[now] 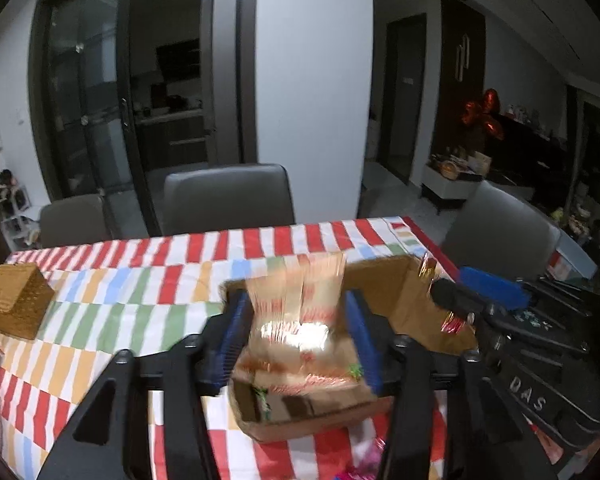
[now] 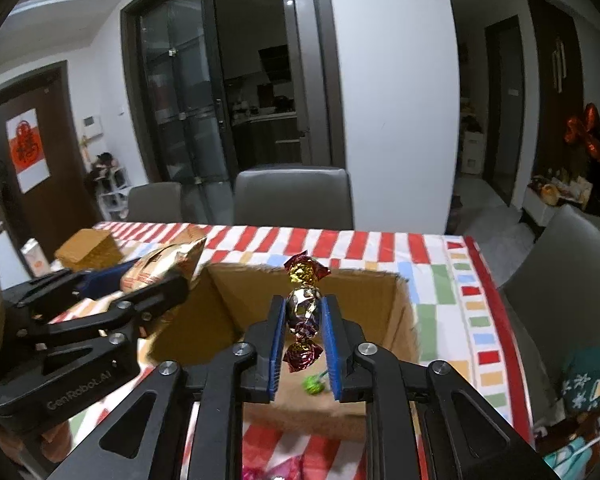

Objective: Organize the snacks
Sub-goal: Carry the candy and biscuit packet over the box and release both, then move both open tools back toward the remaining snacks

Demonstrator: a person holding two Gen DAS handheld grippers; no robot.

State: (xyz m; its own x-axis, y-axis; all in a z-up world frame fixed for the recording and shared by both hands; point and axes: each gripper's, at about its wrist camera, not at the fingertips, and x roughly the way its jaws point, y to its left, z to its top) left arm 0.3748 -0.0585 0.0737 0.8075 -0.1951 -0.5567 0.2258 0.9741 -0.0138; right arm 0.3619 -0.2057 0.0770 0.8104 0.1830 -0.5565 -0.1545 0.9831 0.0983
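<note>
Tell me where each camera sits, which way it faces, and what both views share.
Left wrist: rides the left claw, facing across the striped table at the grey chairs; its blue pads grip a blurred orange-and-white snack bag over the brown cardboard box.
Right wrist: rides the right claw, same heading; it pinches a gold-and-red foil-wrapped candy over the box.
Shared: box, tablecloth, chairs, each other's claw.

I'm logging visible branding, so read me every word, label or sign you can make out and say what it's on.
"DAS" on the right hand-held gripper body, left wrist view.
"GenRobot.AI" on the left hand-held gripper body, right wrist view.
Red poster on the brown door: a character, not readable.
Snack bag print: blurred, unreadable.
Foil candy: no text visible.
</note>
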